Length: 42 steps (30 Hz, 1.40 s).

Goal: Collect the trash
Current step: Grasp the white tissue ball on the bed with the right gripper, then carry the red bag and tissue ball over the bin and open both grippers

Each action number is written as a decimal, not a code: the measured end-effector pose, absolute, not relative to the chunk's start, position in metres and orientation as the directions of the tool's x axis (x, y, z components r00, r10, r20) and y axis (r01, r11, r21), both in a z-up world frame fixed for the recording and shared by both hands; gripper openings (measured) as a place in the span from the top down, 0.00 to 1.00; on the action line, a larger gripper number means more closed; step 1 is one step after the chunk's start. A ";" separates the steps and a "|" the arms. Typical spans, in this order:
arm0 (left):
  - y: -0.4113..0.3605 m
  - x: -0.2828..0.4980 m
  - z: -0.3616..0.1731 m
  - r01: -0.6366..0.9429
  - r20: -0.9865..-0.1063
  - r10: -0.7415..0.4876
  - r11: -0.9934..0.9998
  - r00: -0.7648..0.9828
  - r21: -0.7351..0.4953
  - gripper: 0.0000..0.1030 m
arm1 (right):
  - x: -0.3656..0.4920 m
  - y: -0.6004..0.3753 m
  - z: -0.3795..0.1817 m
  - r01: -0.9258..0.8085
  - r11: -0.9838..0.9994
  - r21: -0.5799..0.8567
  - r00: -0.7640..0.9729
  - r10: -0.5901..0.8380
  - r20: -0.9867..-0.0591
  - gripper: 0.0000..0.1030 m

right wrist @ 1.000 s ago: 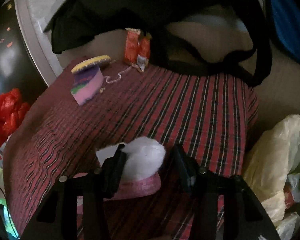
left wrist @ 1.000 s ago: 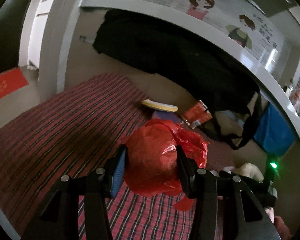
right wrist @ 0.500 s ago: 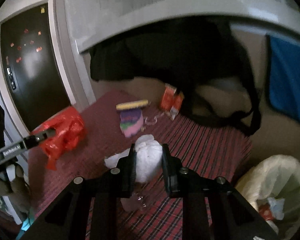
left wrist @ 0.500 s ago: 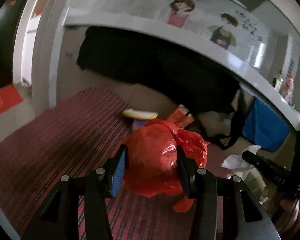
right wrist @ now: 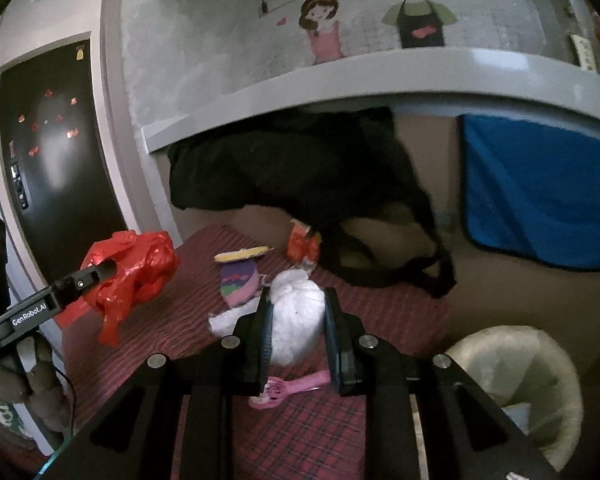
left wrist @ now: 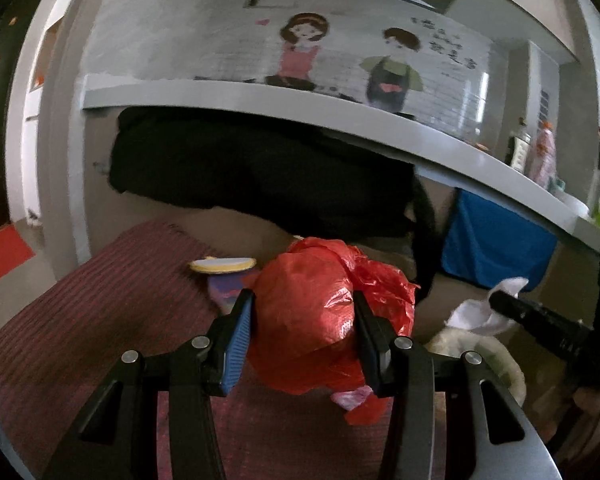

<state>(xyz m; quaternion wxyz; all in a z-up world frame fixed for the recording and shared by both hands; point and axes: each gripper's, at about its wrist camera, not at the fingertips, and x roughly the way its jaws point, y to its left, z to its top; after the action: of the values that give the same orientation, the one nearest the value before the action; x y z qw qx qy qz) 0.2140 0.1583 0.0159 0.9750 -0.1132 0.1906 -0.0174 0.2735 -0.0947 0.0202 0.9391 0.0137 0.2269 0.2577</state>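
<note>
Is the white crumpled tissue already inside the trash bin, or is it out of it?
Out. The white tissue is clamped between the right gripper jaws, above the red plaid cloth; the lined bin stands lower right.

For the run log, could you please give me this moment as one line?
left hand-held gripper: shut on red bag | right hand-held gripper: shut on white wad | bin: nearby

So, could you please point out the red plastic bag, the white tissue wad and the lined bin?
red plastic bag (left wrist: 312,312), left wrist view, bulging middle between the pads.
white tissue wad (right wrist: 296,316), right wrist view, its middle.
lined bin (right wrist: 556,352), right wrist view, far rim.
</note>
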 end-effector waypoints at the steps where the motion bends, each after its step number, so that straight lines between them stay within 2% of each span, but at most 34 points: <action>1: 0.146 0.215 0.017 0.007 -0.363 -0.087 0.977 0.928 -0.215 0.53 | 0.271 -0.100 0.022 -0.472 0.871 0.138 0.772 0.484 -0.412 0.80; 9: 0.049 0.221 0.025 0.138 -0.317 -0.176 0.980 0.932 -0.141 0.53 | 0.246 -0.176 0.035 -0.351 0.932 0.089 0.865 0.359 -0.351 0.80; 13: 0.000 0.233 0.023 0.221 -0.339 -0.251 0.967 0.907 -0.126 0.53 | 0.237 -0.216 0.030 -0.264 0.963 0.063 0.901 0.269 -0.340 0.80; 19: -0.054 0.249 0.013 0.295 -0.370 -0.309 0.951 0.876 -0.097 0.53 | 0.235 -0.276 0.017 -0.161 0.981 0.104 0.917 0.188 -0.353 0.80; 23: -0.073 0.257 0.006 0.307 -0.393 -0.318 0.947 0.863 -0.092 0.53 | 0.235 -0.304 0.005 -0.126 0.980 0.155 0.912 0.176 -0.371 0.80; 34: -0.087 0.281 -0.020 0.289 -0.459 -0.310 0.950 0.832 -0.117 0.53 | 0.252 -0.312 -0.017 -0.131 0.975 0.179 0.897 0.193 -0.397 0.79; 42: -0.088 0.294 -0.032 0.292 -0.470 -0.322 0.947 0.822 -0.138 0.53 | 0.266 -0.310 -0.029 -0.137 0.971 0.194 0.883 0.209 -0.421 0.79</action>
<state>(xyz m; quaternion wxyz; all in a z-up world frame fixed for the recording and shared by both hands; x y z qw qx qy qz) 0.2937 -0.0885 -0.0317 0.9540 -0.0300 0.2514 -0.1607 0.2665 -0.3105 -0.0290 0.9669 0.0796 0.2252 0.0896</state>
